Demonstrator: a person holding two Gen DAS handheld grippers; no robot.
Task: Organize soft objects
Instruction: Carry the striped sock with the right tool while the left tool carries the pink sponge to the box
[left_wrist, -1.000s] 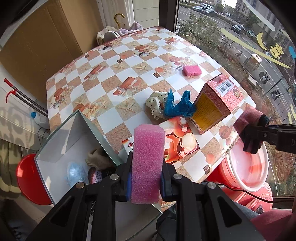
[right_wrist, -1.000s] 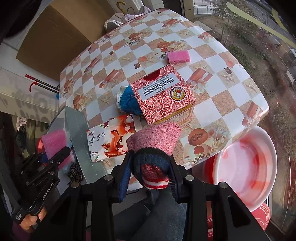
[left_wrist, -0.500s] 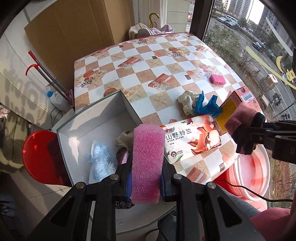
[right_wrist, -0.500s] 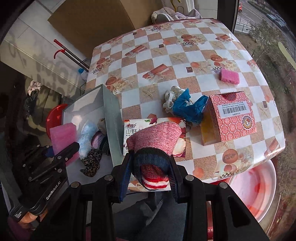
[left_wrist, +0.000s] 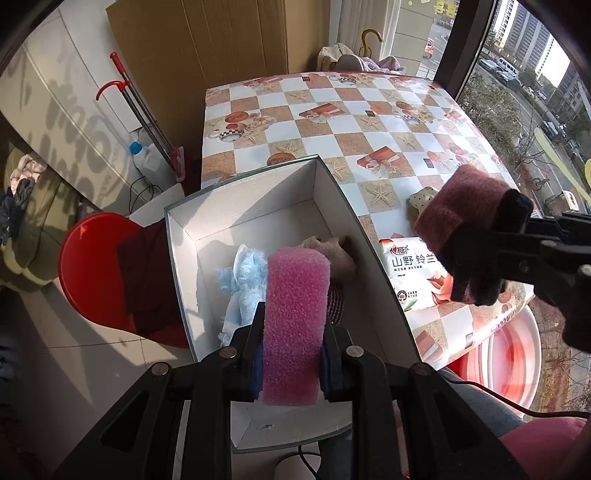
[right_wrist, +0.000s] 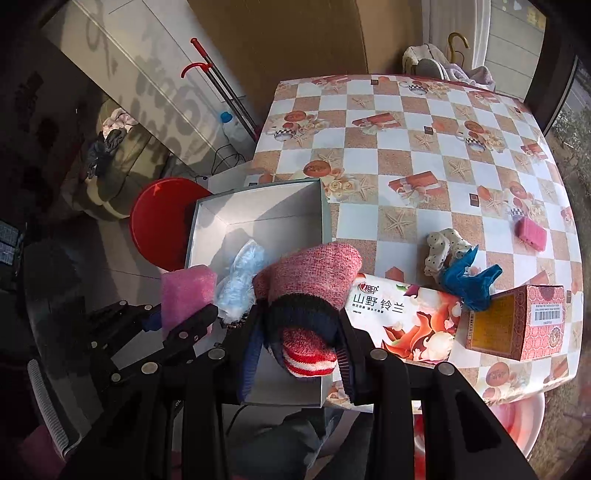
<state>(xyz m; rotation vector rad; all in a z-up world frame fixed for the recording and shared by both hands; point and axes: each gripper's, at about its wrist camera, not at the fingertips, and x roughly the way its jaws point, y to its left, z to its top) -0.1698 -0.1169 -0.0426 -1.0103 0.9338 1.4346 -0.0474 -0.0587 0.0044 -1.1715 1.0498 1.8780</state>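
Note:
My left gripper (left_wrist: 293, 360) is shut on a pink sponge (left_wrist: 295, 325) and holds it above the open grey box (left_wrist: 255, 206) at the table's left edge. My right gripper (right_wrist: 301, 354) is shut on a pink knitted sock (right_wrist: 314, 280) with a dark band and red-striped toe, above the box's right wall (right_wrist: 324, 221). The sock and right gripper also show in the left wrist view (left_wrist: 469, 218). Inside the box lie a pale blue fluffy item (left_wrist: 242, 284) and a beige soft item (left_wrist: 328, 251). A spotted sock (right_wrist: 443, 247), a blue cloth (right_wrist: 467, 280) and a second pink sponge (right_wrist: 530, 232) lie on the table.
A tissue pack (right_wrist: 402, 317) and a red patterned carton (right_wrist: 517, 321) lie near the table's front edge. A red stool (left_wrist: 96, 273) stands left of the box. A red-and-white basin (left_wrist: 509, 354) sits below the table's right front corner. A cardboard sheet (left_wrist: 207, 55) leans behind.
Both grippers have swung left, from over the table's right front part to over the open box. Each keeps its hold, sponge in the left, sock in the right.

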